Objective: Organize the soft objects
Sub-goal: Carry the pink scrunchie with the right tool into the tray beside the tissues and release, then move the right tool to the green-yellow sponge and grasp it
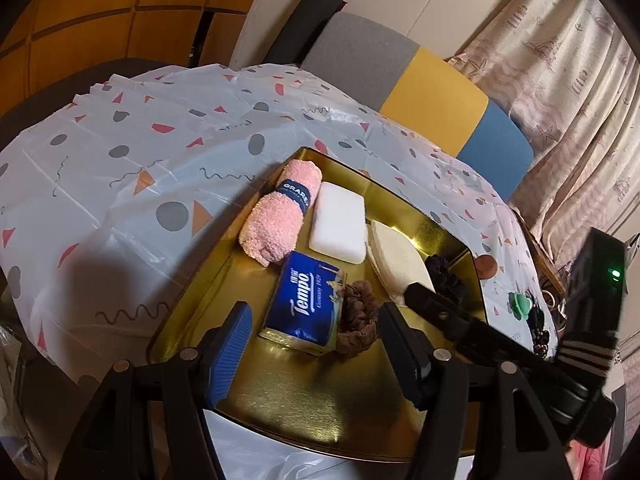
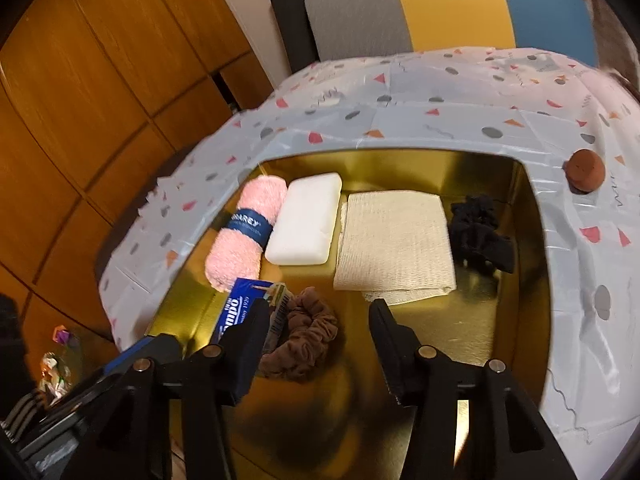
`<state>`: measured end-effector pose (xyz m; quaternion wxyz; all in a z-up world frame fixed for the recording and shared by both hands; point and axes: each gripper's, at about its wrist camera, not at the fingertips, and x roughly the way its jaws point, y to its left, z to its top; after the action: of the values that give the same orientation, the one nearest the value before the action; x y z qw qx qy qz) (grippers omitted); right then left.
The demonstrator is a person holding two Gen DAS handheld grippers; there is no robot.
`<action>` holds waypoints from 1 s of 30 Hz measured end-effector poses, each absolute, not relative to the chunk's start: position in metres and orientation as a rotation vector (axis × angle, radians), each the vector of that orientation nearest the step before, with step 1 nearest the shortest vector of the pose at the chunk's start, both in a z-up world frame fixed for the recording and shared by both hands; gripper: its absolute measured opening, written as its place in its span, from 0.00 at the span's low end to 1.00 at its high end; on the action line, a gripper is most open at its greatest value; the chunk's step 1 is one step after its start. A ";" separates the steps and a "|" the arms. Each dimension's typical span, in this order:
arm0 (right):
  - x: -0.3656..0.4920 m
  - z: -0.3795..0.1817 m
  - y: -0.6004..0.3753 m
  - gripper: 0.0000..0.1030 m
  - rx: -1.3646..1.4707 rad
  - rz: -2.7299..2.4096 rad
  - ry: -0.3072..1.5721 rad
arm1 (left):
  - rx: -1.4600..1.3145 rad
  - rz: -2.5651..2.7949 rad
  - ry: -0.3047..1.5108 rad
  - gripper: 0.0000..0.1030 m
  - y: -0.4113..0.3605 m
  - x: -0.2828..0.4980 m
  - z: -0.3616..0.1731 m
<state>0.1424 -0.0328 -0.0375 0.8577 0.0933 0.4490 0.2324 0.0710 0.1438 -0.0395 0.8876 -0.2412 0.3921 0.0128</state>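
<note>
A gold tray (image 1: 320, 408) (image 2: 532, 280) holds a rolled pink towel (image 1: 280, 212) (image 2: 248, 228), a white sponge (image 1: 340, 222) (image 2: 304, 220), a folded cream cloth (image 1: 396, 264) (image 2: 394, 240), a black scrunchie (image 1: 448, 278) (image 2: 480, 236), a blue Tempo tissue pack (image 1: 302, 300) (image 2: 240, 308) and a brown scrunchie (image 1: 358, 320) (image 2: 304, 336). My left gripper (image 1: 316, 336) is open above the tissue pack and brown scrunchie. My right gripper (image 2: 320, 328) is open over the brown scrunchie, and it shows in the left wrist view (image 1: 420, 296).
The tray sits on a table with a patterned plastic cover (image 1: 140, 160) (image 2: 440, 92). A brown round object (image 1: 488, 266) (image 2: 584, 170) and a green clip (image 1: 522, 304) lie right of the tray. A striped chair (image 1: 420, 76) (image 2: 440, 4) stands behind.
</note>
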 end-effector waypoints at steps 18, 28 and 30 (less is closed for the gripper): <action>0.106 -0.023 -0.122 0.60 0.087 0.276 0.785 | -0.428 -0.113 0.816 0.64 0.106 0.067 -0.035; 0.093 -0.060 -0.199 0.60 0.152 0.123 0.867 | -0.197 -0.341 0.819 0.64 0.029 0.055 -0.029; 0.090 -0.064 -0.211 0.60 0.160 0.097 0.873 | -0.165 -0.375 0.820 0.64 0.015 0.051 -0.028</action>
<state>0.0897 -0.2110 -0.0639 0.9020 0.0774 0.4221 0.0471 0.0510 0.0148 -0.0282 0.8968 -0.0797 0.3956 -0.1811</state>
